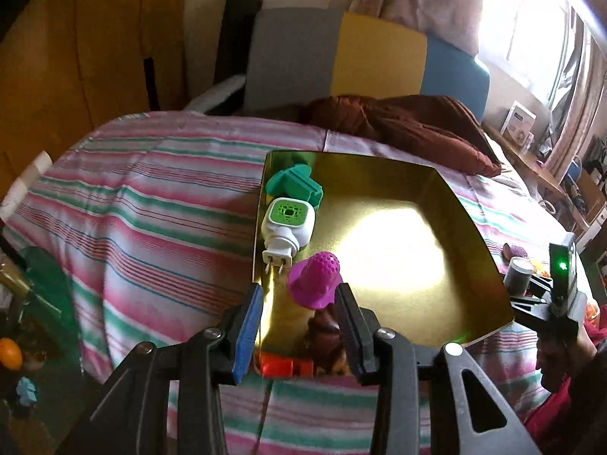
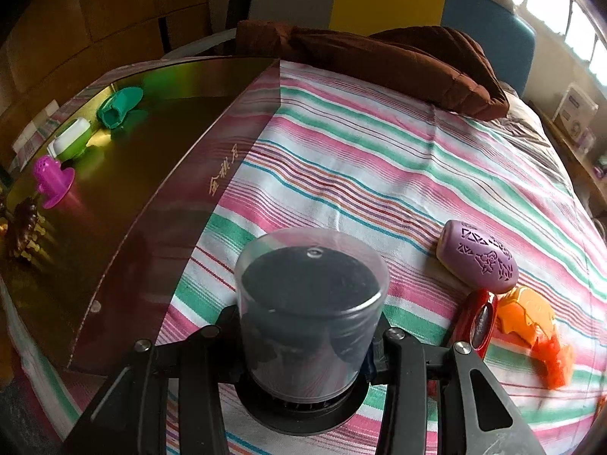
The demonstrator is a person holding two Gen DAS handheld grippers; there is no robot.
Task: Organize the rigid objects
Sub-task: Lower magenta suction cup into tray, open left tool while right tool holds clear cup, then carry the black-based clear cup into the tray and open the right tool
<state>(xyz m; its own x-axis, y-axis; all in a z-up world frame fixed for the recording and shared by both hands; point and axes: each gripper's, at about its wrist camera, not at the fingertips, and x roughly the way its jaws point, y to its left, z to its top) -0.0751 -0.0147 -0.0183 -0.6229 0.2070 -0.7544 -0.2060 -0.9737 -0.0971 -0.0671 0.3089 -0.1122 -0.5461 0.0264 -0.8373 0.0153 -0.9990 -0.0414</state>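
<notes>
striped bedspread [image 2: 379, 159], clear canister [image 2: 311, 303] clamped between right fingers [image 2: 394, 341]

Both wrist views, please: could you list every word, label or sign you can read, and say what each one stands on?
"金秋月": gold characters on the dark red outer wall of the box; the middle character is blurred, so this reading is uncertain.
White carton by the window: printed label, too small and blurred to read.
White plug-in device, purple egg-shaped case, clear lidded container: patterns only, no readable text.
</notes>
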